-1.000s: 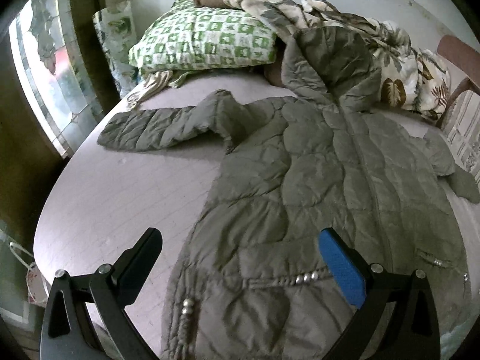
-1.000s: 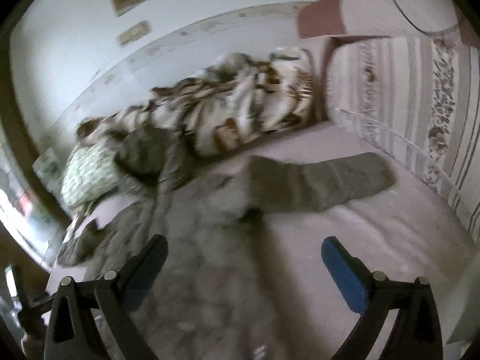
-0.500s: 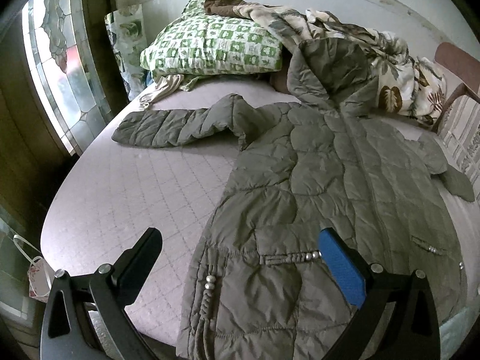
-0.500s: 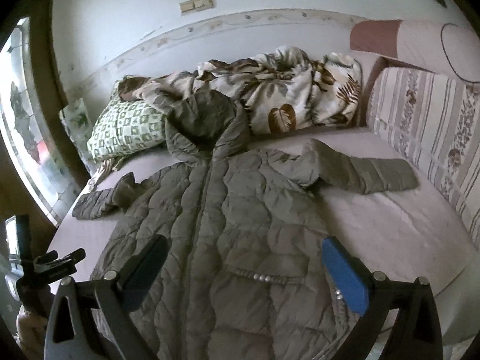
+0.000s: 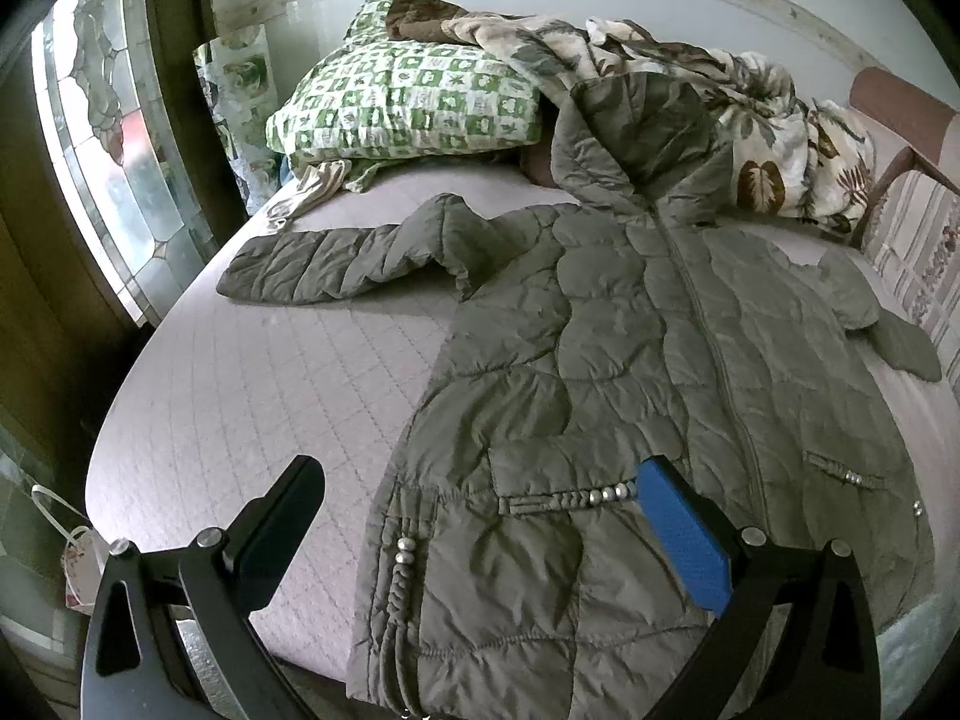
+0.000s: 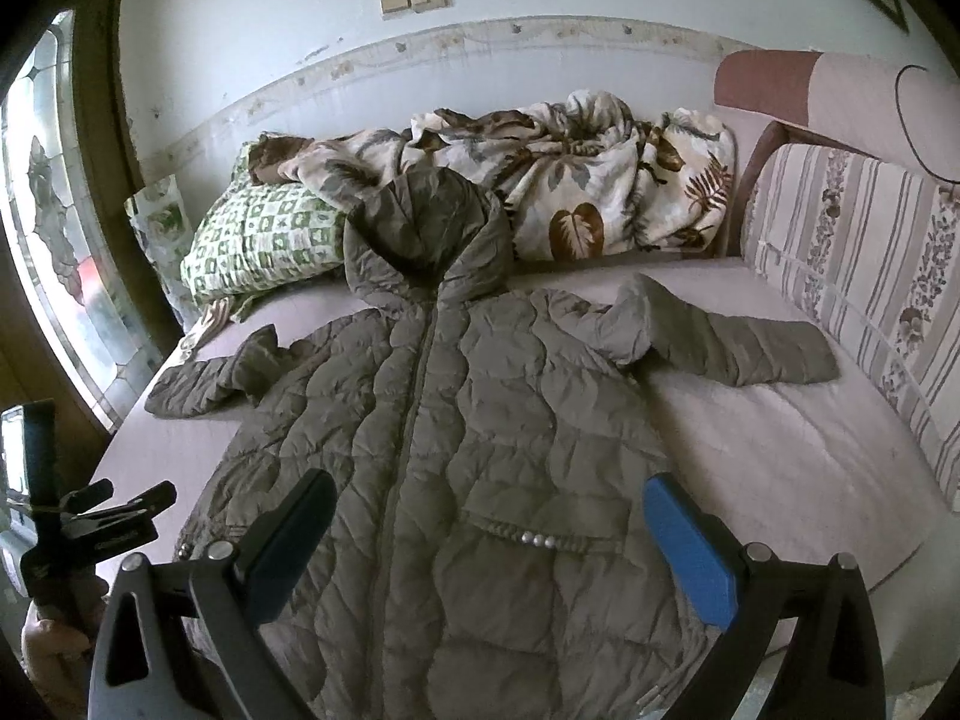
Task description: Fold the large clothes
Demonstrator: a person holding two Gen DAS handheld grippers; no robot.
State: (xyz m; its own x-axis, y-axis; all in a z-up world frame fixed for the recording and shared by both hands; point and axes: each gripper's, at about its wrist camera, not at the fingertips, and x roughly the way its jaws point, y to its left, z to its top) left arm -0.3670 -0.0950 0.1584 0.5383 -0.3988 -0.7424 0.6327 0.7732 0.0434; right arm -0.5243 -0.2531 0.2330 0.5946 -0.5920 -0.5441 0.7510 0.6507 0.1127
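Note:
A large olive-green quilted hooded coat (image 5: 630, 372) (image 6: 456, 420) lies flat, front up and zipped, on a pale bed (image 5: 240, 372) (image 6: 780, 450). Both sleeves stretch out sideways; the hood rests against the bedding at the far end. My left gripper (image 5: 480, 516) hovers open above the coat's lower left part near a beaded pocket, touching nothing. My right gripper (image 6: 489, 528) hangs open over the coat's lower front, also holding nothing. The left gripper (image 6: 114, 516) appears at the left edge of the right wrist view, beside the bed.
A green checked pillow (image 5: 408, 102) (image 6: 264, 240) and a leaf-print blanket (image 5: 750, 108) (image 6: 576, 180) lie at the bed's far end. A striped sofa back (image 6: 858, 276) runs along the right. A stained-glass window (image 5: 108, 138) and a hanging bag (image 5: 78, 564) are on the left.
Both grippers have drawn back from the coat, so more of it and the bed's near edge shows. The right view swung left from the right sleeve to the coat's centre.

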